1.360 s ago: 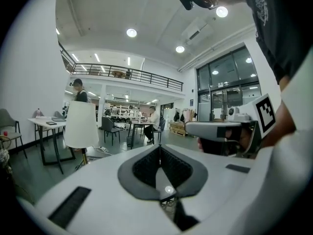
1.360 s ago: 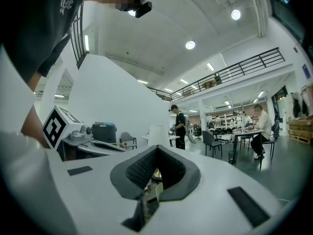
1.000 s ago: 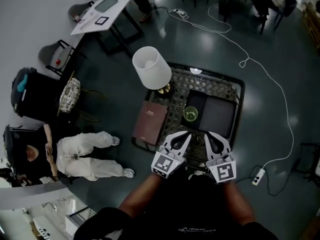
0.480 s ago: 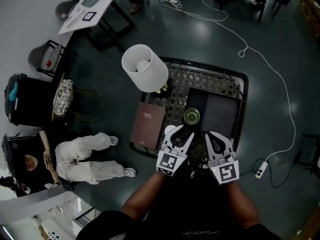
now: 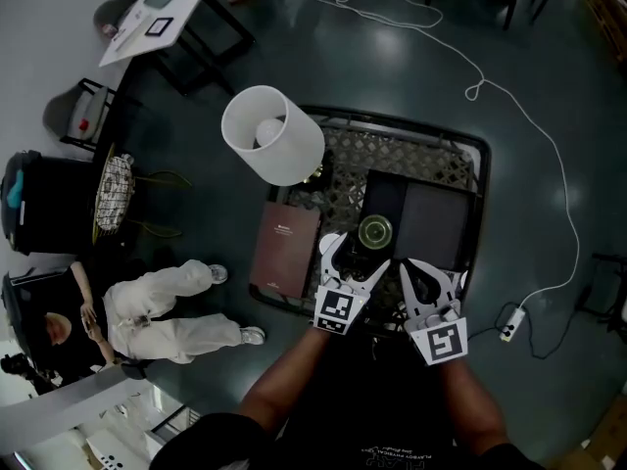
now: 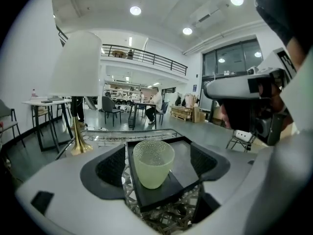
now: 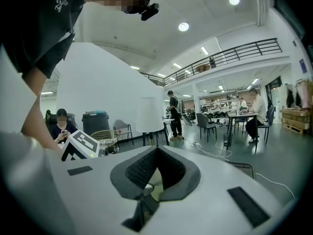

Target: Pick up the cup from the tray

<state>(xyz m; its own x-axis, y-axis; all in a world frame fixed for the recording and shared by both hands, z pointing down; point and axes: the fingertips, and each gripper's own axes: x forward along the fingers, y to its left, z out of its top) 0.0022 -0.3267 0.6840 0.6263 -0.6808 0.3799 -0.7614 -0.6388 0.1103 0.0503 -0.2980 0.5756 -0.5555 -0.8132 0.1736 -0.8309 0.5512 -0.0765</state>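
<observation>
Step in hand: I bring my left tongs [image 5: 355, 255] around the cup [image 6: 153, 161] to take it; I judge that the grasp is not yet made.
Cup: pale green, with a dimpled wall, upright on the narrow black tray [image 6: 168, 192], near the tray's end that is closest to me.
Left tongs: the jaws are opening and already wide; the cup stands between the two pads with a gap on each side, and nothing is held.
Right tongs [image 7: 154, 169]: the jaws are together and empty; only a little of the cup shows through the slit between them.
Centring: the cup sits slightly nearer to the left pad, so I should shift a little to the right before I close.
Depth: I should go forward until the pads face the wall below the rim.
Closing: slowly and evenly, because the wall narrows downward and I think the cup may slide in the pads.
Lift: straight up and level, clear of the tray edge and of the lattice table [image 5: 392, 160].
</observation>
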